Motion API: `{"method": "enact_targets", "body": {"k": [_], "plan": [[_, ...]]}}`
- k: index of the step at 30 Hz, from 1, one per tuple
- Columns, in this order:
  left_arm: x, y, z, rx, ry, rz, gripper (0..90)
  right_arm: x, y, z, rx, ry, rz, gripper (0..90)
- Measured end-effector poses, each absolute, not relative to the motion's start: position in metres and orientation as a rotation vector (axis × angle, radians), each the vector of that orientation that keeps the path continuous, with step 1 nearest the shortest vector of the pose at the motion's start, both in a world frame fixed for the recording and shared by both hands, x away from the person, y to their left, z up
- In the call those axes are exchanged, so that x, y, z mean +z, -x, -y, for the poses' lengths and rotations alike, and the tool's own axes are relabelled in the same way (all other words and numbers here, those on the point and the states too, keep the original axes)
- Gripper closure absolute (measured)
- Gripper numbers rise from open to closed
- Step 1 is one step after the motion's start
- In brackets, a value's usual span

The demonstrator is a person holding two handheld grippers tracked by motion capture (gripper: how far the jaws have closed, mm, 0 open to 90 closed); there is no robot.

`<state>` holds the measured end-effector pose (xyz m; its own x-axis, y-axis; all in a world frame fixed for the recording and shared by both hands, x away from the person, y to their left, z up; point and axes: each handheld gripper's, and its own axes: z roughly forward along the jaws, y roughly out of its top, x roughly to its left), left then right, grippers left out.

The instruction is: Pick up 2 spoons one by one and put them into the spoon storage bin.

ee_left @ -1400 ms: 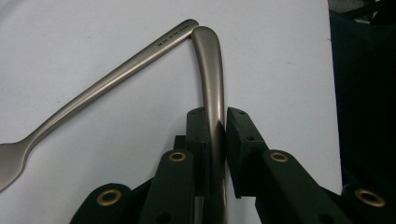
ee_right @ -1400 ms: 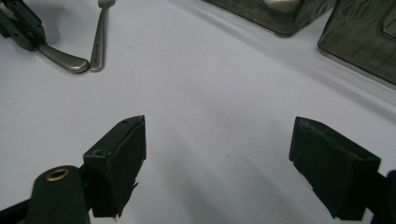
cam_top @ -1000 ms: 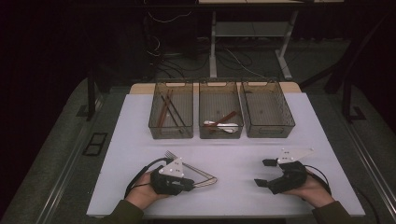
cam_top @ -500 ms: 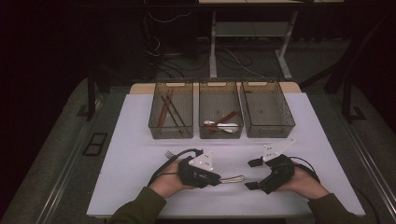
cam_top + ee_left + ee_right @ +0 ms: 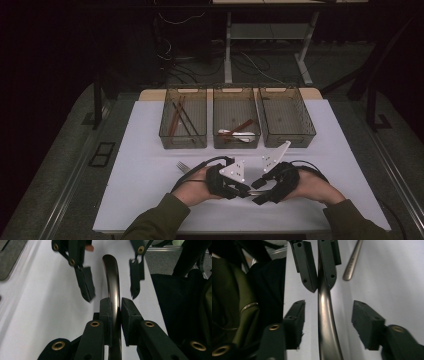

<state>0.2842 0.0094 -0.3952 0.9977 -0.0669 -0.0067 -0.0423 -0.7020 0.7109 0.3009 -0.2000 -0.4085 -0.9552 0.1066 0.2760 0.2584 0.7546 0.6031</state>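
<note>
A dark metal utensil handle (image 5: 111,277) is clamped in my left gripper (image 5: 115,307), which is shut on it; the utensil's head is hidden. In the high view, my left gripper (image 5: 240,189) and right gripper (image 5: 257,190) meet tip to tip near the table's front middle. In the right gripper view, my right gripper (image 5: 328,315) is open. Its pads (image 5: 367,320) stand on either side of the handle (image 5: 325,327) without touching it. A second metal handle (image 5: 352,262) lies flat on the white table beyond.
Three clear bins stand in a row at the back. The left bin (image 5: 183,137) has brown sticks, the middle bin (image 5: 235,141) white and brown utensils, and the right bin (image 5: 287,137) looks bare. A fork (image 5: 182,166) lies left of my left hand.
Both hands have come together toward the table's middle. The left gripper carried the utensil rightward, and the right gripper moved left until its open jaws straddle the handle.
</note>
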Motion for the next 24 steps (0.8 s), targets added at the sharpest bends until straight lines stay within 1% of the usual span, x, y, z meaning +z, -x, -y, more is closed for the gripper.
{"method": "enact_targets", "body": {"k": [1,2,4,6,11,13,14,15,17,21,24], "plan": [[-0.395,-0.284,-0.009,-0.04,-2.35,0.078,79.0,-0.409,-0.302,0.197,-0.972,0.271,2.724,49.7],[-0.395,-0.284,-0.009,-0.041,-2.346,0.077,79.0,-0.41,-0.303,0.195,-0.96,0.259,2.721,51.9],[-0.395,-0.283,-0.009,-0.042,-2.343,0.074,79.0,-0.41,-0.304,0.191,-0.935,0.242,2.713,62.3],[-0.395,-0.283,-0.009,-0.04,-2.348,0.078,79.0,-0.41,-0.303,0.188,-0.931,0.208,2.709,75.5],[-0.398,-0.283,-0.006,-0.013,-2.362,0.103,78.9,-0.408,-0.301,0.189,-0.954,0.192,2.703,77.0],[-0.398,-0.283,-0.006,-0.023,-2.359,0.099,79.1,-0.408,-0.301,0.189,-0.948,0.172,2.731,78.1],[-0.397,-0.283,-0.007,-0.02,-2.35,0.102,80.8,-0.408,-0.301,0.19,-0.947,0.171,2.74,81.3],[-0.396,-0.282,-0.009,-0.039,-2.332,0.083,89.2,-0.408,-0.3,0.189,-0.946,0.175,2.749,82.7],[-0.393,-0.283,-0.012,-0.018,-2.327,0.08,88.8,-0.409,-0.3,0.189,-0.94,0.183,2.763,82.8],[-0.39,-0.286,-0.021,0.0,-2.296,0.033,80.6,-0.408,-0.302,0.191,-0.958,0.178,2.779,82.8],[-0.391,-0.286,-0.028,0.002,-2.274,-0.013,72.7,-0.407,-0.303,0.194,-0.964,0.194,2.793,82.7]]}}
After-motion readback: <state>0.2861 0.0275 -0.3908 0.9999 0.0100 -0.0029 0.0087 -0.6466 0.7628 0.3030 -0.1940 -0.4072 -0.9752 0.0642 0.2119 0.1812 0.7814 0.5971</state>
